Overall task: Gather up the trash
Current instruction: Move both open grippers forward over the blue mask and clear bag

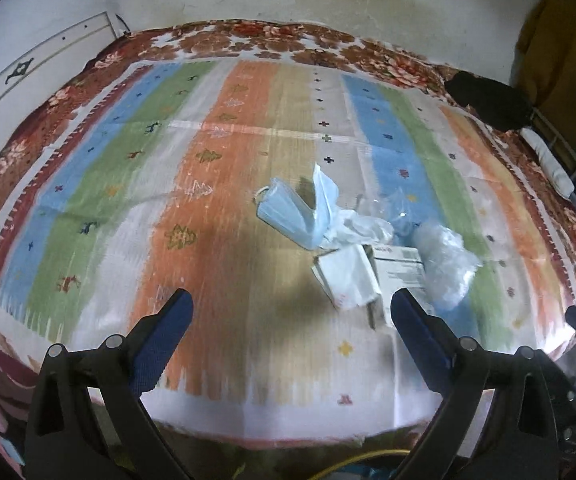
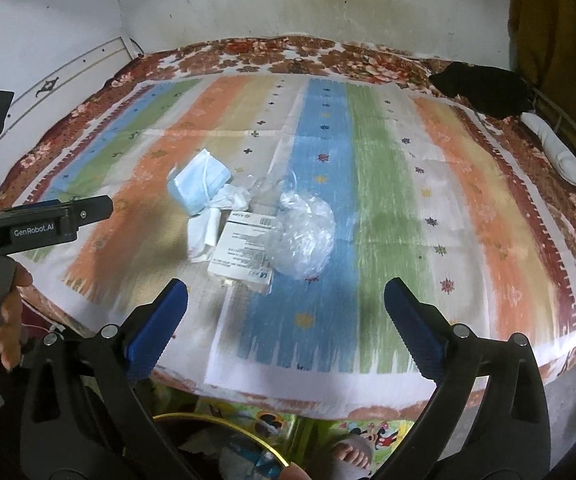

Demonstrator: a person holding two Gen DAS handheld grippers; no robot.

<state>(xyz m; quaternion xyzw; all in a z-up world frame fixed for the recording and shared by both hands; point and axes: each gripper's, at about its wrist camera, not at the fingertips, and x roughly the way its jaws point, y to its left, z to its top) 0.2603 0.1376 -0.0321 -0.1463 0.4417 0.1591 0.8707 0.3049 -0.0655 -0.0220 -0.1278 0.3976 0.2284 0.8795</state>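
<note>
A pile of trash lies on the striped mat (image 1: 224,208) on the bed: a blue face mask (image 1: 288,212) (image 2: 200,186), crumpled white tissue (image 1: 361,226) (image 2: 230,198), a white paper packet (image 1: 345,276) (image 2: 204,234), a white printed box (image 1: 401,270) (image 2: 244,254) and a crumpled clear plastic bag (image 1: 445,264) (image 2: 301,234). My left gripper (image 1: 291,310) is open and empty, just short of the pile. My right gripper (image 2: 286,302) is open and empty, near the box and bag. The left gripper's body (image 2: 40,224) shows at the left of the right wrist view.
A black cloth (image 2: 481,88) and a white roll (image 2: 555,150) lie at the bed's far right. A yellow garment (image 2: 547,20) hangs on the wall. A gold-rimmed bin (image 2: 224,444) stands below the bed's front edge, beside a bare foot (image 2: 351,454).
</note>
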